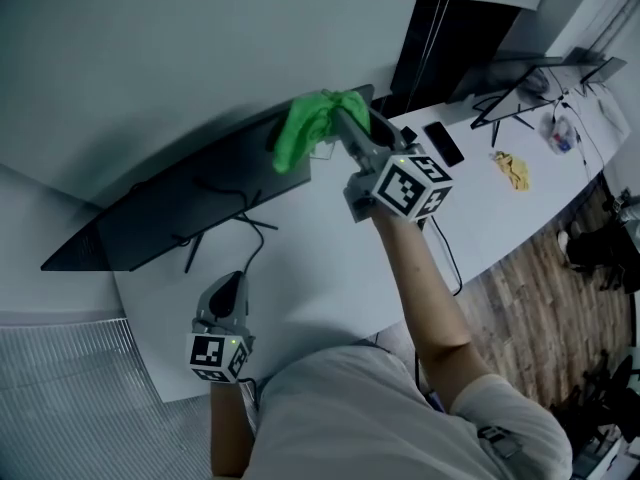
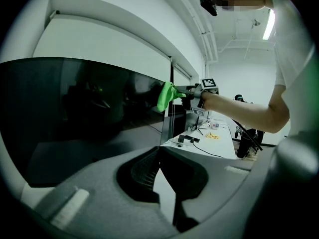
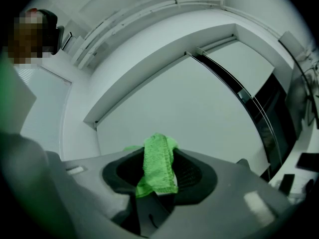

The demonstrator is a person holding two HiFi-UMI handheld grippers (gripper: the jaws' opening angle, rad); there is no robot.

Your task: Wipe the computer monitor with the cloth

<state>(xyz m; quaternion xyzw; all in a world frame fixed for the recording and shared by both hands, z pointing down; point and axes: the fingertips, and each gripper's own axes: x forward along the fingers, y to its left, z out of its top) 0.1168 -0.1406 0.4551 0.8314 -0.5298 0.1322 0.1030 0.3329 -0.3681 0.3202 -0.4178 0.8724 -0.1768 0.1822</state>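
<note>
At the upper edge of the monitor [image 1: 170, 213] we hold the green cloth [image 1: 298, 133] — clamped in the right gripper [image 1: 338, 116]; below the monitor, our left gripper [image 1: 236, 280] hangs over the bench [image 1: 330, 268] — closed, empty.

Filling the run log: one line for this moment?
right gripper: shut on green cloth, at monitor edge | left gripper: shut, empty, over desk

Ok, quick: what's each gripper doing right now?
Left gripper: closed, nothing in it.
Right gripper: closed on the green cloth.
</note>
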